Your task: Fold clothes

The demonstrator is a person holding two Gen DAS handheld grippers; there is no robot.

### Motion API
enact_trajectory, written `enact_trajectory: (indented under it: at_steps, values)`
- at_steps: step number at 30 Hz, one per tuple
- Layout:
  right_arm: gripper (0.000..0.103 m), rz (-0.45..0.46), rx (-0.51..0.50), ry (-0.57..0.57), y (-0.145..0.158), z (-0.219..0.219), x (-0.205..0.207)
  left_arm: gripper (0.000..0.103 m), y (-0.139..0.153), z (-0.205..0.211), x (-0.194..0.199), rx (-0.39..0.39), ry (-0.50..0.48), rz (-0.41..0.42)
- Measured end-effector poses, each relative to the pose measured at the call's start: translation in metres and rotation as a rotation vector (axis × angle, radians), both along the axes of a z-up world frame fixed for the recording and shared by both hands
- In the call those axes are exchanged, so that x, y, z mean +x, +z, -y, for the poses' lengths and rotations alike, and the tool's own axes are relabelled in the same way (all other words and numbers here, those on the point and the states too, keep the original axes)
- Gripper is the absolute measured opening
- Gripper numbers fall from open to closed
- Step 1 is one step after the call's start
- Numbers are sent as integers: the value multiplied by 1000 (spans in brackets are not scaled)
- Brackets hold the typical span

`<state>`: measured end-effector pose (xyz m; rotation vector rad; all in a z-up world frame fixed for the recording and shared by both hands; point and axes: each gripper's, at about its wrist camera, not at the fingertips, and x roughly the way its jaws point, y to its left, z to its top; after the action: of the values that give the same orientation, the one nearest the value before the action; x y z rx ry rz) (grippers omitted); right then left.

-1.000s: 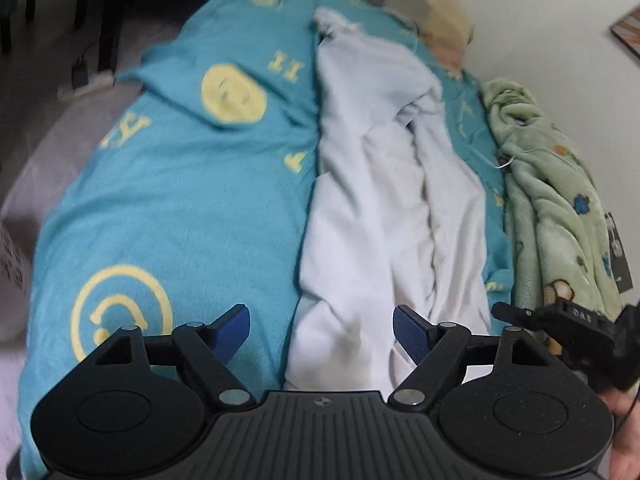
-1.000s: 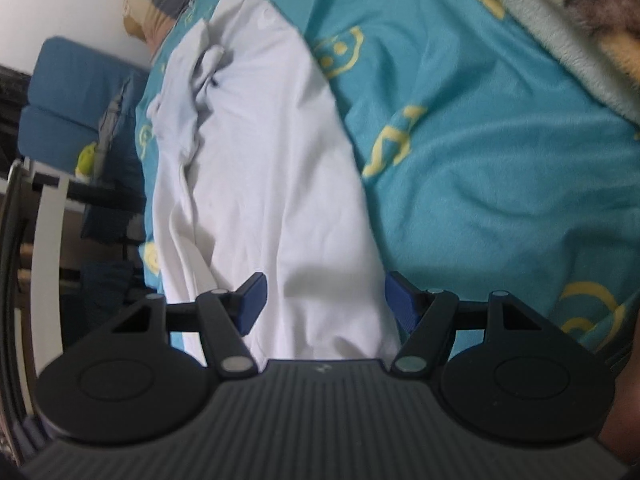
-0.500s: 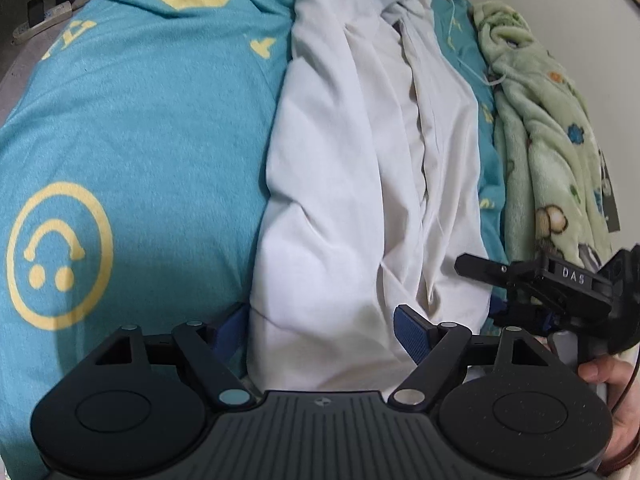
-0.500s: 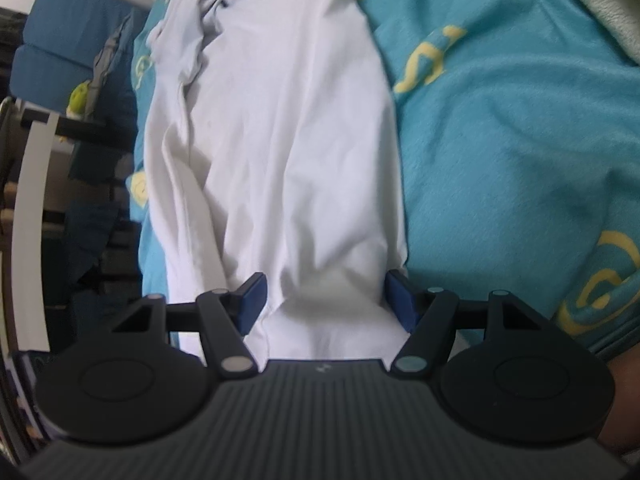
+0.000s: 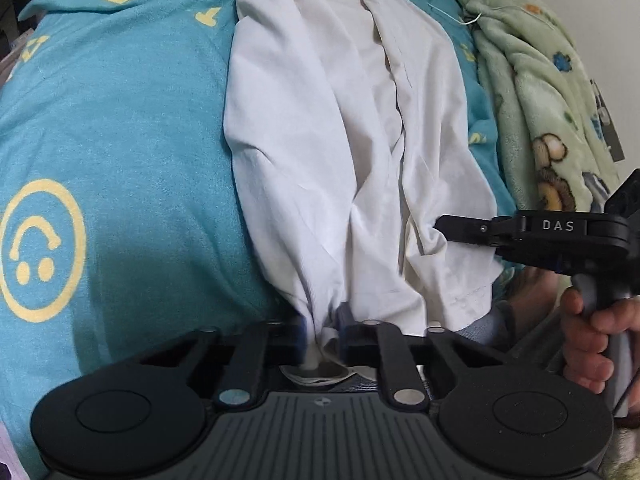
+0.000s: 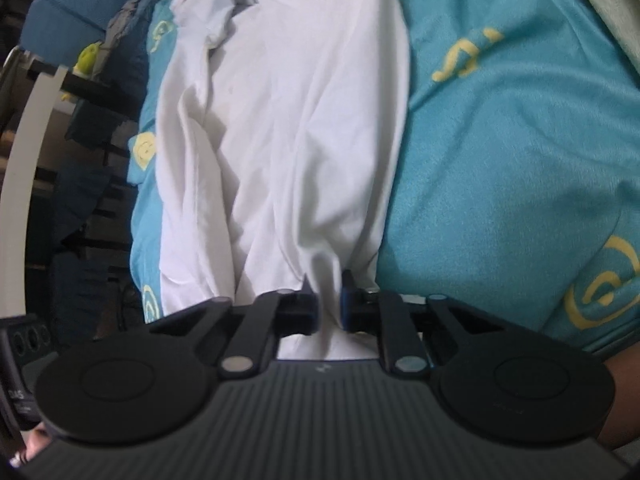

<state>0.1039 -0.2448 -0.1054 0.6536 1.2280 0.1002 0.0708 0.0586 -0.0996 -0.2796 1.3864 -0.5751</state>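
Observation:
A white garment (image 5: 336, 128) lies lengthwise on a teal bedcover (image 5: 112, 128), folded into a long strip with wrinkles. My left gripper (image 5: 322, 330) is closing, its pads pinching a bunched near corner of the white garment. In the right wrist view the same white garment (image 6: 288, 120) runs away from me, and my right gripper (image 6: 330, 308) is closing with its pads pressed on the near hem. The right gripper (image 5: 444, 226) also shows in the left wrist view, its tip at the cloth's right edge, held by a hand (image 5: 592, 340).
A green plush blanket (image 5: 536, 92) with cartoon prints lies along the right of the bed by a pale wall. The teal bedcover (image 6: 520, 140) carries yellow smiley and music-note prints. Dark furniture, a blue seat (image 6: 68, 12) and a white rail (image 6: 28, 148) stand beside the bed.
Both grippers went from wide open to closed on the near end of the white garment. Both moved in closer to the cloth, which now bunches between the pads.

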Motion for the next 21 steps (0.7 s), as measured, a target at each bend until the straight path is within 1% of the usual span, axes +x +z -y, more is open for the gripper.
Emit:
enact_trajectory:
  at_steps: [2, 4, 7, 10, 13, 16, 19, 21]
  values:
    - [8, 21, 20, 2, 6, 3, -1, 10, 6, -7, -1, -42, 31, 15]
    - [7, 49, 51, -13, 16, 8, -4, 9, 20, -16, -6, -107, 61, 59]
    - [6, 105, 94, -31, 40, 17, -13, 9, 50, -30, -18, -251, 93, 130]
    - [6, 177, 137, -35, 68, 29, -25, 9, 86, -38, -28, -337, 98, 204]
    - [6, 244, 162, -46, 97, 42, -40, 9, 123, -41, -35, -379, 109, 272]
    - [6, 308, 169, -44, 124, 51, -57, 9, 155, -42, -50, -415, 97, 325]
    - [6, 366, 179, -30, 145, 56, -82, 9, 184, -43, -77, -437, 71, 369]
    - [6, 397, 175, -14, 156, 56, -99, 9, 193, -45, -101, -454, 64, 389]
